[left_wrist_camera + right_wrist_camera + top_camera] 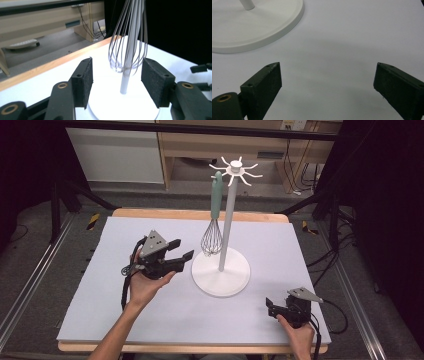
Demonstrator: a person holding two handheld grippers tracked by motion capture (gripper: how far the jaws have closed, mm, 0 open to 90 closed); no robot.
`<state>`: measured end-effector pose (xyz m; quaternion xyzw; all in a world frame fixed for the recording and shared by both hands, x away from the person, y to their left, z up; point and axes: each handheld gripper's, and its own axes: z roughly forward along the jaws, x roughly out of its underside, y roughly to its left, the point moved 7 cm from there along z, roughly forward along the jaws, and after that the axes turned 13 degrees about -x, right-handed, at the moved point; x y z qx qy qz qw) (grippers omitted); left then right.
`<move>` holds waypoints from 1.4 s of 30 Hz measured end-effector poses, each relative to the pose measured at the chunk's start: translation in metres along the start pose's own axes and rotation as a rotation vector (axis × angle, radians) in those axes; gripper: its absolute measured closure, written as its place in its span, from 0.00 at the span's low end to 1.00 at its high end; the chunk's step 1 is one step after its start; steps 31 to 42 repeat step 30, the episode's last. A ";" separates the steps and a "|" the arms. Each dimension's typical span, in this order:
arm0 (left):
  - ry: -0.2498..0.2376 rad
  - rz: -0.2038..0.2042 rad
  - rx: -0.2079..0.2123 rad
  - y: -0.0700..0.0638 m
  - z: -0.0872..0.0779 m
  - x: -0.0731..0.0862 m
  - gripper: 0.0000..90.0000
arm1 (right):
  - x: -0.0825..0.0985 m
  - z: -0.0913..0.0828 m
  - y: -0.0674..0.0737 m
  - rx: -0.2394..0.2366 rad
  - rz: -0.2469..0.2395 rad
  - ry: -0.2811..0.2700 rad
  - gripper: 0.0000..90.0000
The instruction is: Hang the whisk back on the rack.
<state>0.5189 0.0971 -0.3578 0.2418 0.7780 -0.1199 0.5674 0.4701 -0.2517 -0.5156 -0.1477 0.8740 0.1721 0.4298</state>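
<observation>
A whisk (212,237) with a pale green handle hangs by its top from a hook of the white stand (227,220), its wire head just above the round base (220,276). My left gripper (182,249) sits just left of the base, held in a hand and pointing at the whisk. It is open, with nothing between the pads. In the left gripper view, the whisk wires (115,50) and the pole (124,83) stand beyond the open left gripper (117,62). My right gripper (270,307) rests open at the table's front right. The right gripper (327,66) has bare table between its jaws.
The white table top (150,320) ends in a wooden edge at the back. The stand's base (262,30) lies up and to the left of the right gripper. Wooden furniture and cables stand on the floor behind the table, and dark curtains hang at both sides.
</observation>
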 end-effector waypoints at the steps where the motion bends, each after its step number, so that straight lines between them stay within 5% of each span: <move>1: 0.002 -0.002 -0.002 0.002 0.000 0.004 0.46 | 0.000 0.000 0.000 0.000 0.001 0.000 0.09; 28: 0.209 -0.052 -0.141 0.058 -0.016 0.119 0.32 | 0.002 -0.002 -0.004 0.014 0.014 0.006 0.09; 42: 0.214 -0.059 -0.155 0.061 -0.017 0.125 0.31 | 0.002 -0.002 -0.005 0.015 0.012 0.008 0.09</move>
